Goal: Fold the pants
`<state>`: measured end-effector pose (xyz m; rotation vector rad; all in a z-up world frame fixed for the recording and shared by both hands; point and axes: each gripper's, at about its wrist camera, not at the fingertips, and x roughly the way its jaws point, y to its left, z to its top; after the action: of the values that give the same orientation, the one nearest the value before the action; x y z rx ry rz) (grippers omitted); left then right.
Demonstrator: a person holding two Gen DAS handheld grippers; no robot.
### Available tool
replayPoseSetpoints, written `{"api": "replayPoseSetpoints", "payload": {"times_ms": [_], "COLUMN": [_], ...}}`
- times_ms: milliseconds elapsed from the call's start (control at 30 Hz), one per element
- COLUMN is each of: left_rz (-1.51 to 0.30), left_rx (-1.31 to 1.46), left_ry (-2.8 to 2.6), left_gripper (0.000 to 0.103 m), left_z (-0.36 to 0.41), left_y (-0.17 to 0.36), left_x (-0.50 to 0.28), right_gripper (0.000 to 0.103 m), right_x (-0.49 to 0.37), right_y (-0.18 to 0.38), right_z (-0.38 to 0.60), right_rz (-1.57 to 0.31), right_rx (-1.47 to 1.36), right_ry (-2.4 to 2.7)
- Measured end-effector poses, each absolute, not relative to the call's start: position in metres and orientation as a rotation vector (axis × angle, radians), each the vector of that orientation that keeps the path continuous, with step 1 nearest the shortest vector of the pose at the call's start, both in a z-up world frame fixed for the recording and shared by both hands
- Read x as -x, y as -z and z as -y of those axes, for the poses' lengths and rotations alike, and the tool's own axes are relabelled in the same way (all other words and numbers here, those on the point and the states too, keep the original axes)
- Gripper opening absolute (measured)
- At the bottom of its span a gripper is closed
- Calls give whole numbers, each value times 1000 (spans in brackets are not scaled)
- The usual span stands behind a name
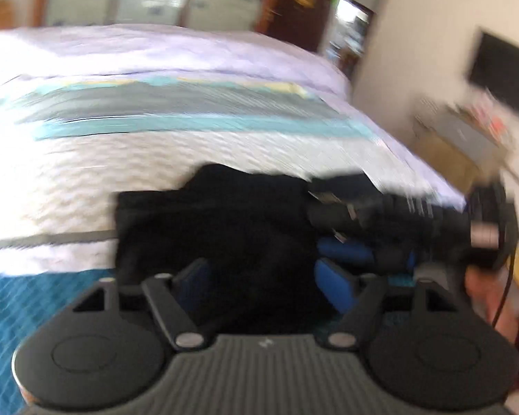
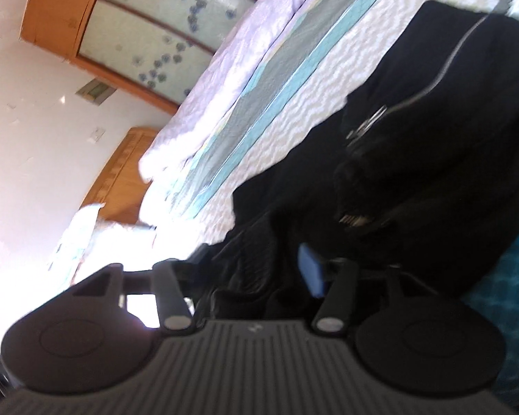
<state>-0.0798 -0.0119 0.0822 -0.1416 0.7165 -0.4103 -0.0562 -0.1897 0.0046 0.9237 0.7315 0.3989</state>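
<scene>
Black pants (image 1: 218,228) lie bunched on the bed; the left wrist view is blurred by motion. My left gripper (image 1: 259,276) has its blue pads wide apart with black cloth between them, and whether they hold it I cannot tell. The right gripper (image 1: 391,224) shows in that view at the right, its blue pads close to the cloth's right side. In the right wrist view the pants (image 2: 432,110) hang as a dark mass with a thin grey stripe. My right gripper (image 2: 256,269) has black cloth bunched between its fingers, one blue pad (image 2: 311,273) showing.
The bed has a white wavy-patterned cover (image 1: 86,173) with teal and grey stripes, and a teal blanket (image 1: 34,311) at the near edge. A wooden headboard (image 2: 128,173) and a glass-panelled wardrobe (image 2: 138,27) stand behind. A cluttered shelf (image 1: 467,138) is by the right wall.
</scene>
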Motion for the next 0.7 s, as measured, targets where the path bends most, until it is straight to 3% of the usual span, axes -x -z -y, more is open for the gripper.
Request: {"api": "replayPoseSetpoints", "payload": {"times_ms": [67,267,300,367,467,633,700], "left_rz": [-724,-795,-803,-816,-814,-797,-808], "left_rx": [202,336,337,333,320,313,325], "left_ry": [338,261,262,266,284,291,285], "left_gripper": [75,74,73,72,72,72,72], "left_z": [-8,-37,-39,-38,-39,-37,-39], "left_y": [-80,-55,-52,-46,-46,-46,-45], "left_x": [78,70,71,68,72,74,72], "right_gripper": [80,81,79,47,33,31,32], "right_x": [50,41,42,42,46,60,55], "right_y": [2,-11,-15,-20,-30,-52,-42], "right_z": [174,137,131,112,99,90,90], "right_rz": [-788,-820,-812,-805,-765,-599,-633], "right_rx": [-884,-680,-643,-491,-360,-193,-163], "right_ry": [-404,-405,-418,-392,-375,-309,-277]}}
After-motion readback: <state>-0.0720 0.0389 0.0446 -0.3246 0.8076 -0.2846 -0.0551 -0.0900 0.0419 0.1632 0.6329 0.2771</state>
